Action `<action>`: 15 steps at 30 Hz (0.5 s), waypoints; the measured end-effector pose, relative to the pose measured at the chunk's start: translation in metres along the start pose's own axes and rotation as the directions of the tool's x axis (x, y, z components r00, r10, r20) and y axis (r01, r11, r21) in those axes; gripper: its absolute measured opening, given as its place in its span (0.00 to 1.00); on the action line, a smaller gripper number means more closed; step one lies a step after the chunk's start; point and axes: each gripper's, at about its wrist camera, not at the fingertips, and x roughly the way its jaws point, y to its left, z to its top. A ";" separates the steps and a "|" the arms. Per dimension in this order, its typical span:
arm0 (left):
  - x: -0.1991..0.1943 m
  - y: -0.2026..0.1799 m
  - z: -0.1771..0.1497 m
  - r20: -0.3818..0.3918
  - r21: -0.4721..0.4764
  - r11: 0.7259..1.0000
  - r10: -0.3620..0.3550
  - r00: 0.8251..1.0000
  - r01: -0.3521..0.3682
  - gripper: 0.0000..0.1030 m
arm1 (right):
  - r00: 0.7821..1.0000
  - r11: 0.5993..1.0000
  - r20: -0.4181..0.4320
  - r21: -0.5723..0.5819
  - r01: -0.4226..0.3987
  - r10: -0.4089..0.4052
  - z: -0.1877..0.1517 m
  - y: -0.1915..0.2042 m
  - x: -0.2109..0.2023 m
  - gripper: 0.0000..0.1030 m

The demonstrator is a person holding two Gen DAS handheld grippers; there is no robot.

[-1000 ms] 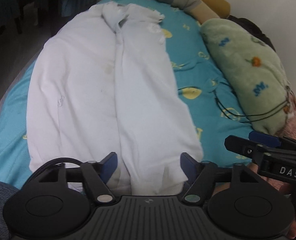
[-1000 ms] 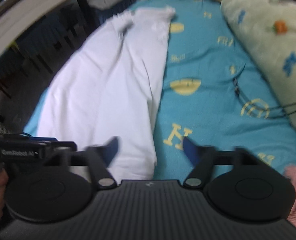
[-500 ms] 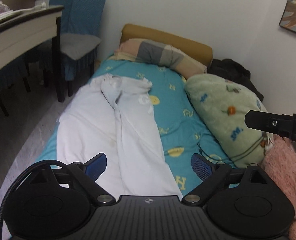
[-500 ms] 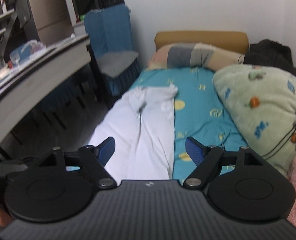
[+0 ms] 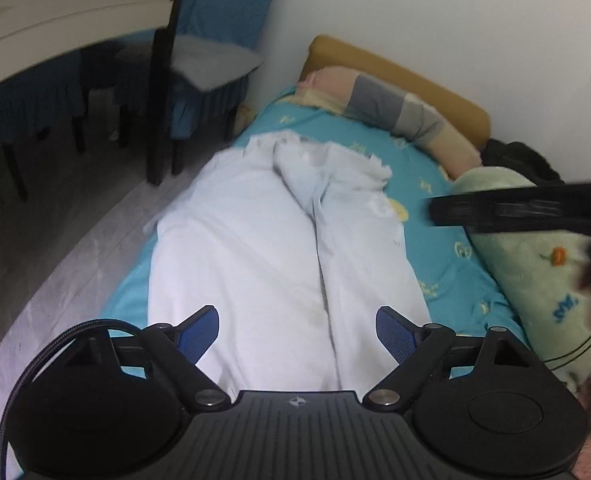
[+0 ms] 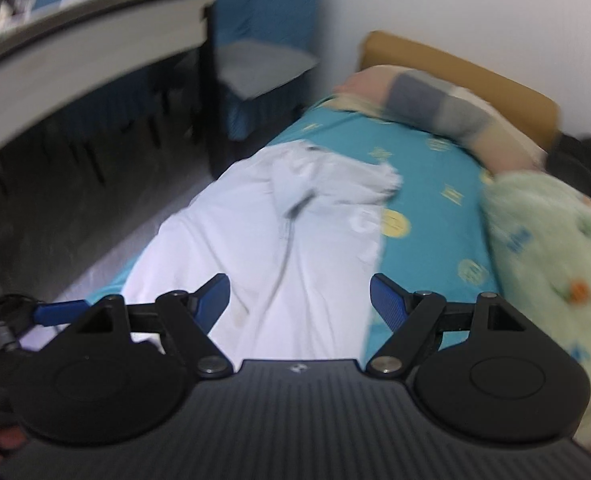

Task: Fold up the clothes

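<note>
Left wrist: soft, creased white garment [image 5: 263,264] on teal patterned sheet [image 5: 435,264].

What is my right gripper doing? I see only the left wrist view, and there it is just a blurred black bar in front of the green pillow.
Observer: The right gripper is open, with nothing between its fingers.
Operator: Where does it point?
Observer: At the white shirt. Its right fingertip appears over the shirt's right edge, next to the teal sheet.
Operator: Does the right view show my left gripper?
Observer: Of the left gripper, it shows only one blue finger, at the far left of the picture.
</note>
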 end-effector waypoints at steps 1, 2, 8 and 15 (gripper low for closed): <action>0.005 0.008 0.001 0.015 0.018 1.000 0.022 1.000 -0.022 0.88 | 1.000 1.000 -0.012 -0.025 -0.008 0.008 0.009 0.008 0.025 0.76; 0.012 0.017 0.004 0.005 0.016 0.998 0.058 0.998 -0.058 0.88 | 0.999 0.999 -0.022 -0.043 -0.026 0.025 0.018 0.018 0.052 0.76; 0.045 0.083 0.027 0.040 -0.097 0.994 0.060 0.997 -0.056 0.89 | 0.987 0.979 -0.079 -0.136 -0.151 0.141 0.072 0.078 0.208 0.76; 0.101 0.158 0.023 0.072 -0.283 0.954 0.125 0.990 -0.100 0.90 | 0.952 0.893 -0.167 -0.336 -0.298 0.255 0.123 0.177 0.341 0.76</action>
